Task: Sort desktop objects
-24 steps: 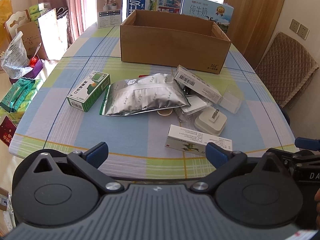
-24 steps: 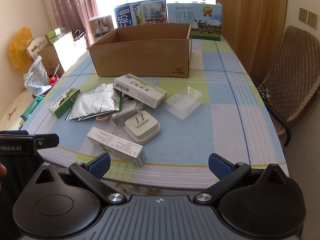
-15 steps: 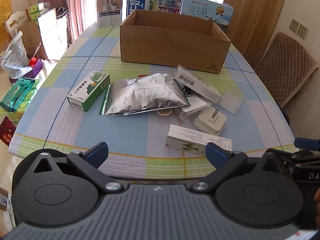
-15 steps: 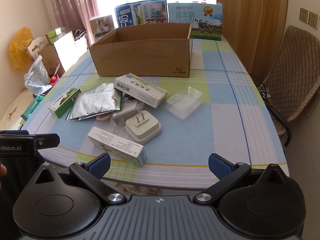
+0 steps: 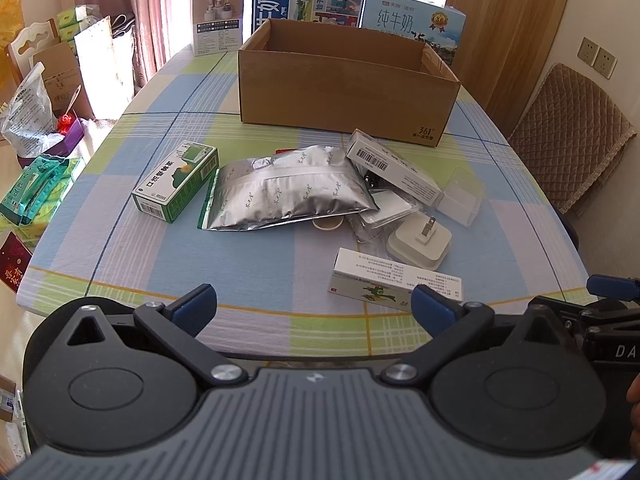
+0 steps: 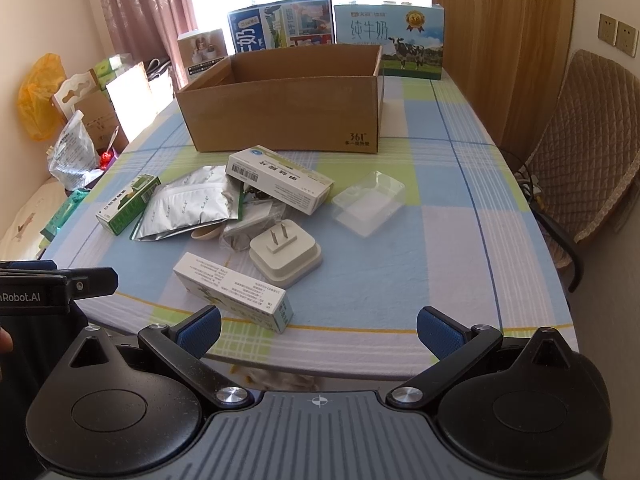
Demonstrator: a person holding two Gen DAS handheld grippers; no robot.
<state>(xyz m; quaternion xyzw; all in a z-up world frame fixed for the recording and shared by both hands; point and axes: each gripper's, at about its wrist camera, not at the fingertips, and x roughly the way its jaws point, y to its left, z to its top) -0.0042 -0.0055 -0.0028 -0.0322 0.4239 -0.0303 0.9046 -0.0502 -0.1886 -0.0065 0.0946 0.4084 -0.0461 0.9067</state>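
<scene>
Left gripper (image 5: 312,304): jaws spread wide with nothing between them, held above the near edge of the desk (image 5: 248,256), tilted down toward the clutter.
Right gripper (image 6: 318,326): jaws likewise wide apart and empty, over the near desk edge, to the right of the other tool.
Cardboard box (image 5: 348,84): open-topped, standing at the far middle of the desk; what can be seen of its inside looks bare in both views.
Green box (image 5: 176,180): lies flat at the left of the pile, just beside the foil pouch (image 5: 288,192).
Barcode box (image 5: 392,170): white, propped slantwise on the pile's far right, leaning over the pouch's edge.
White plug adapter (image 5: 418,240): prongs up, just behind the near white box (image 5: 396,282), which lies closest to the front edge.
Clear plastic case (image 6: 368,202): apart from the pile to its right.
Left view only: a tan round disc (image 5: 328,224) peeking from under the pouch; the right gripper's blue tip at the frame's right edge.
Right view only: the cow-printed milk carton (image 6: 408,40) in full behind the box, and the left gripper's lettered body at the lower left.
Both views: a quilted chair (image 6: 592,148) to the right of the desk.
</scene>
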